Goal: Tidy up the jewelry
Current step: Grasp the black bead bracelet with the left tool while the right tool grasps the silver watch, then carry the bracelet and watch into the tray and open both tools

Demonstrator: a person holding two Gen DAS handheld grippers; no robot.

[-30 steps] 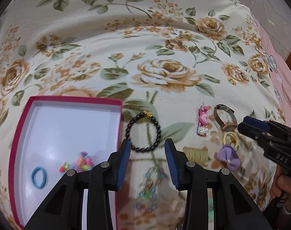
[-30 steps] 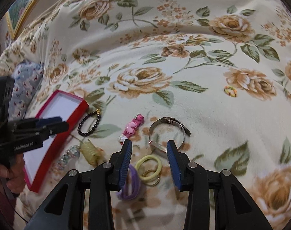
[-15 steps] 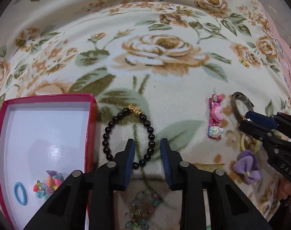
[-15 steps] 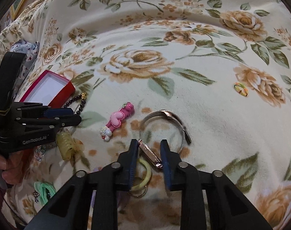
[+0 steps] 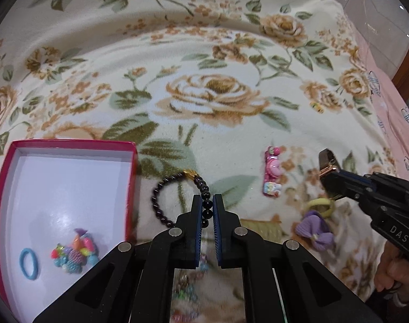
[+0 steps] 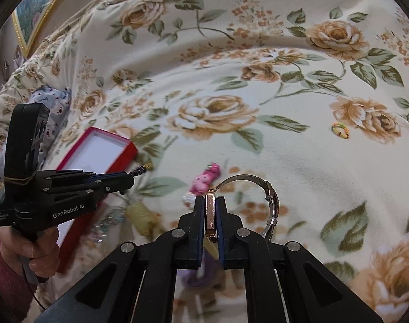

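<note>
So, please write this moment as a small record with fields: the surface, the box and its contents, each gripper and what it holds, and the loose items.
surface: floral blanket
box: red box, open, white inside
in box: blue hair tie, colourful bead piece
left gripper: shut on black bead bracelet
right gripper: shut on watch, at its rose-gold case
loose: pink hair clip, purple bow, yellow hair tie

Left gripper clamps the black bead bracelet beside the red box.
</note>
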